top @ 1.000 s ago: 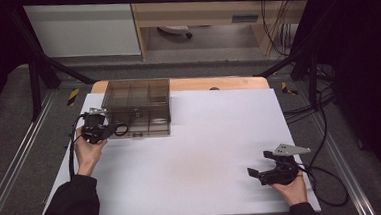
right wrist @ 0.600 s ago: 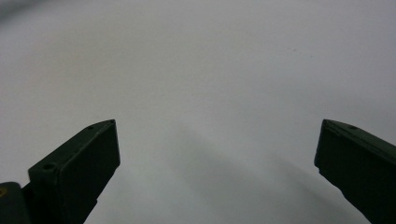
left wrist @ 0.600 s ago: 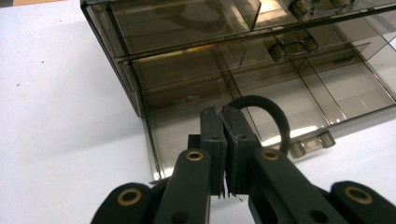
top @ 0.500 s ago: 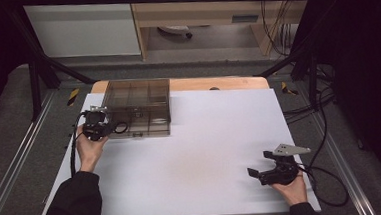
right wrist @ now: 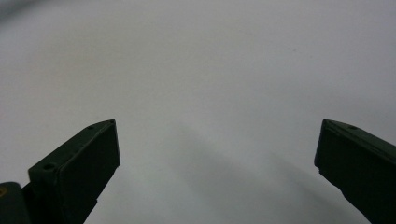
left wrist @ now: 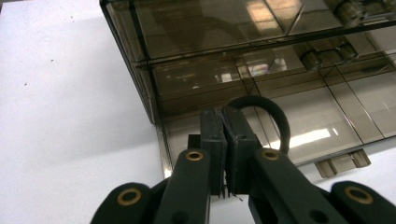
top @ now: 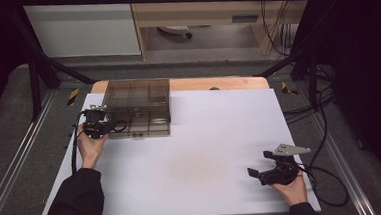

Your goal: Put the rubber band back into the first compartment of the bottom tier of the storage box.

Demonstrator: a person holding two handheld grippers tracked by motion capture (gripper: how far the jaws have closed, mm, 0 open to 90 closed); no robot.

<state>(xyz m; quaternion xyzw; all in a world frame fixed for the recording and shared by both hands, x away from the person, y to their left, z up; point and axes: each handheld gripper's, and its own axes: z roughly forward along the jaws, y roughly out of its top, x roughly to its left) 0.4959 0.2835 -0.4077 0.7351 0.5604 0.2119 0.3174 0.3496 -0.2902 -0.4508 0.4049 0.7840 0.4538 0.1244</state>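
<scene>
A black ring [left wrist: 261, 116] is pinched between the pressed-together jaws of the left gripper [left wrist: 225, 140], held at the near left corner of a smoky plastic compartment box [top: 137, 106] at the table's [top: 201, 152] far left. The right gripper [top: 262, 165] is rested spread wide, well apart, near the table's right edge. Little appears done; the box's contents are hard to make out, and whether its lid is closed cannot be told.
</scene>
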